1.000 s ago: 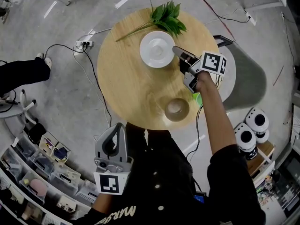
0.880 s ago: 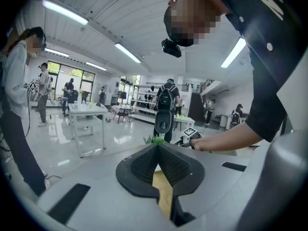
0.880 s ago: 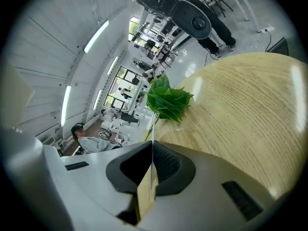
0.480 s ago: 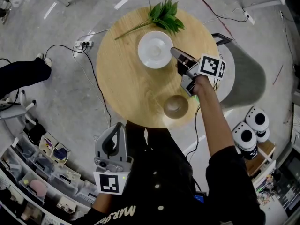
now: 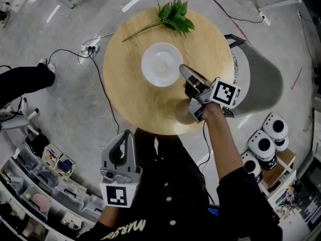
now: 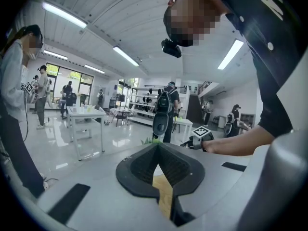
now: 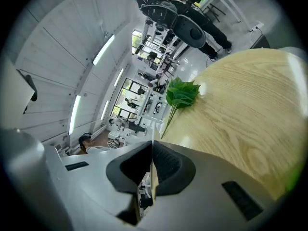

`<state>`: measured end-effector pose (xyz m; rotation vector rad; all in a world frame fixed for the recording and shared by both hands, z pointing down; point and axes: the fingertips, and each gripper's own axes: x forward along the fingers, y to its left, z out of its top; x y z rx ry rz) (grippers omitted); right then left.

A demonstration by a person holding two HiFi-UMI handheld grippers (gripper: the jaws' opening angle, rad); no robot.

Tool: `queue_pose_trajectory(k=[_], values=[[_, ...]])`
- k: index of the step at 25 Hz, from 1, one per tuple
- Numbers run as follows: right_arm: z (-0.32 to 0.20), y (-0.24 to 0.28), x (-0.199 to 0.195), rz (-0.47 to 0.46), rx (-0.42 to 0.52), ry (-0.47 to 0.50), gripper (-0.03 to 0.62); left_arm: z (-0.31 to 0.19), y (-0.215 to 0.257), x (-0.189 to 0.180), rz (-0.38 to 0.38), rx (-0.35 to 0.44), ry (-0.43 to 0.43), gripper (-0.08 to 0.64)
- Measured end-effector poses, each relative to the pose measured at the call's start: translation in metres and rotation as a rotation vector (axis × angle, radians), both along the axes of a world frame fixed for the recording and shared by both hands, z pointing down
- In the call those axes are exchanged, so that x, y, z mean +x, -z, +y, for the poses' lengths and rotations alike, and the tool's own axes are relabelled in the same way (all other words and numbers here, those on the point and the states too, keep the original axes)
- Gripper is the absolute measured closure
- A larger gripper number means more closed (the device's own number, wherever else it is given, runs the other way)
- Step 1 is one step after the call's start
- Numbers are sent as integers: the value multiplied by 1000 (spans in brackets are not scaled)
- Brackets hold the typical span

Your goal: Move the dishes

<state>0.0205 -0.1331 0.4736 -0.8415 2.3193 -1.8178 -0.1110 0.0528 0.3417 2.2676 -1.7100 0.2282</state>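
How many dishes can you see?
2. A white plate over the middle of the table, rim in the right tongs; a brown bowl at its near edge, partly hidden by them.

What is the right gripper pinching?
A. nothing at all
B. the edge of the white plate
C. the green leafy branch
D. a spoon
B: the right gripper has its jaws closed on the rim of the white plate, and its own view shows that thin white edge between them. The leafy branch lies apart, at the far side of the table.
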Motion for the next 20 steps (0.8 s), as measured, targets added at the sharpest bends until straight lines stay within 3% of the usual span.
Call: queue_pose_trajectory(k=[12,20], values=[[100,-11,15,22,-95,-120,580,12,2,5,0,13,-25,543],[154,-29,16,44,-147,-137,579,20,0,12,-1,9,-50,543]])
